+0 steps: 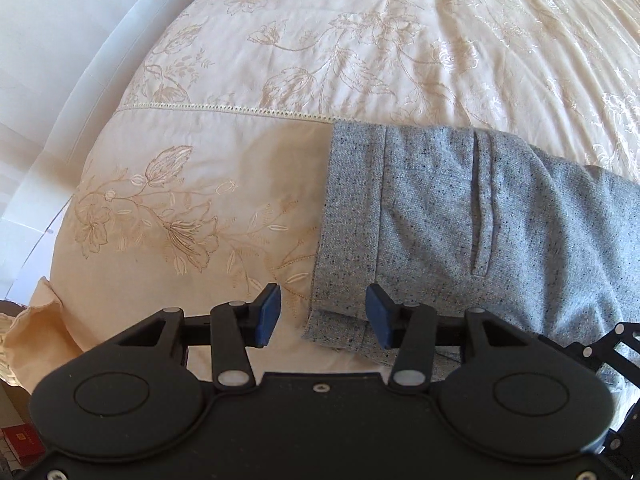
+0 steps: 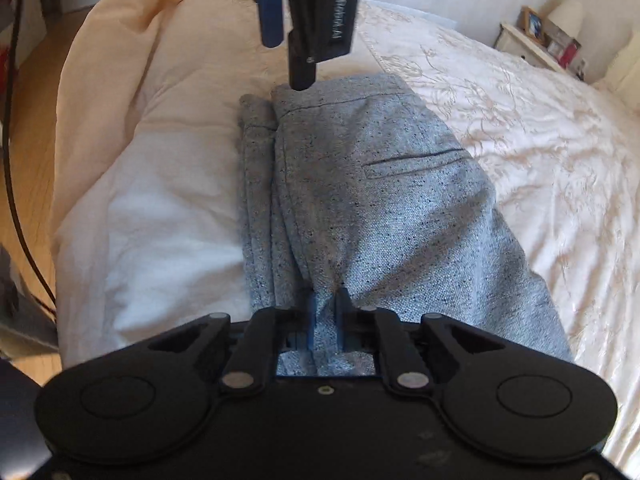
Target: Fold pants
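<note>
Right wrist view: right tongs (image 2: 325, 316) are pinching the grey pants (image 2: 372, 200) while left tongs (image 1: 323, 314) are hanging open over the waistband.

Lying on the embroidered bedspread (image 2: 520, 128) near the bed's edge, the speckled grey pants are already doubled lengthwise, one leg stacked on the other, the welt pocket (image 2: 416, 162) facing up. At the end of the pants nearest this camera, the right tongs' blue pads are closing on a raised ridge of cloth, probably to lift that end and carry it toward the waistband. At the far end of the pants, the left tongs are gaping just above the waistband corner (image 1: 340, 324), gripping nothing, likely waiting to pin or catch that corner so the stack is not sliding during the fold.
</note>
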`<state>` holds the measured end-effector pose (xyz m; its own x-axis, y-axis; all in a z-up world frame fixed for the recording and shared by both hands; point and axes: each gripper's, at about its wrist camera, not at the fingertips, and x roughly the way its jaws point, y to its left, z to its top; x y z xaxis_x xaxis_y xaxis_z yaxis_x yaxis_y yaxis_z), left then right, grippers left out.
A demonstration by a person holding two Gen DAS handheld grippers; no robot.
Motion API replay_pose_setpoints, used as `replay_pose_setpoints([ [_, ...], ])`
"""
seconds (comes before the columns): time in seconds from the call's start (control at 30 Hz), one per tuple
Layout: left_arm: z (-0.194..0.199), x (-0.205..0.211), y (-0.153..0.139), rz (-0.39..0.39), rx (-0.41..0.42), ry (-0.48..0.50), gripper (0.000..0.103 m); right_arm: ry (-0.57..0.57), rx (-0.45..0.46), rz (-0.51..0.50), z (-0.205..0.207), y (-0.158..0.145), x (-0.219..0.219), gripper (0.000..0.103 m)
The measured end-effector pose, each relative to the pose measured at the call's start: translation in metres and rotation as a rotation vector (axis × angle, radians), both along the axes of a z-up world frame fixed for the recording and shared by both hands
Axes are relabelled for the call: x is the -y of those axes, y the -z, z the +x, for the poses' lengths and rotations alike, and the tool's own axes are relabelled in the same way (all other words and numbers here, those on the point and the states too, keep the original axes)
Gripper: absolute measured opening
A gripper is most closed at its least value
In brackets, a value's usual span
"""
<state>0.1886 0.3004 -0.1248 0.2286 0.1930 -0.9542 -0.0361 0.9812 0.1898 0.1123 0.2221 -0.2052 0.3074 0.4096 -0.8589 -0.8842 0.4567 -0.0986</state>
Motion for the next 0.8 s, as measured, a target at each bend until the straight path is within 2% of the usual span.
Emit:
replay_pose_setpoints([
  [0.1, 0.002, 0.007, -0.013, 0.005, 0.03, 0.037, 0.056, 0.141, -0.113, 0.157, 0.018, -0.023, 0.016, 0.009],
  [0.17, 0.005, 0.014, -0.022, 0.009, 0.06, 0.071, 0.056, 0.186, -0.168, 0.235, 0.021, -0.036, 0.025, 0.009],
  [0.23, 0.011, 0.026, -0.024, 0.01, 0.086, 0.111, 0.056, 0.172, -0.194, 0.233, 0.019, -0.035, 0.025, 0.009],
  [0.33, 0.023, 0.046, -0.014, -0.002, 0.08, 0.149, 0.056, 0.137, -0.221, 0.159, 0.014, -0.011, 0.015, 0.009],
  [0.43, 0.03, 0.066, 0.011, -0.027, 0.038, 0.197, 0.056, 0.123, -0.218, 0.121, 0.01, -0.002, 0.009, 0.01],
  [0.5, 0.027, 0.075, 0.033, -0.004, -0.023, 0.225, 0.057, 0.146, -0.226, 0.135, 0.012, -0.005, 0.011, 0.014],
  [0.57, 0.02, 0.073, 0.055, 0.039, -0.079, 0.226, 0.057, 0.179, -0.246, 0.156, 0.014, -0.014, 0.02, 0.017],
  [0.63, 0.012, 0.063, 0.065, 0.04, -0.096, 0.195, 0.057, 0.232, -0.254, 0.18, 0.019, -0.024, 0.038, 0.018],
  [0.73, 0.01, 0.054, 0.06, 0.013, -0.128, 0.175, 0.057, 0.358, -0.247, 0.216, 0.034, -0.04, 0.079, 0.024],
  [0.8, 0.012, 0.056, 0.051, 0.023, -0.131, 0.185, 0.056, 0.459, -0.225, 0.241, 0.049, -0.049, 0.106, 0.027],
])
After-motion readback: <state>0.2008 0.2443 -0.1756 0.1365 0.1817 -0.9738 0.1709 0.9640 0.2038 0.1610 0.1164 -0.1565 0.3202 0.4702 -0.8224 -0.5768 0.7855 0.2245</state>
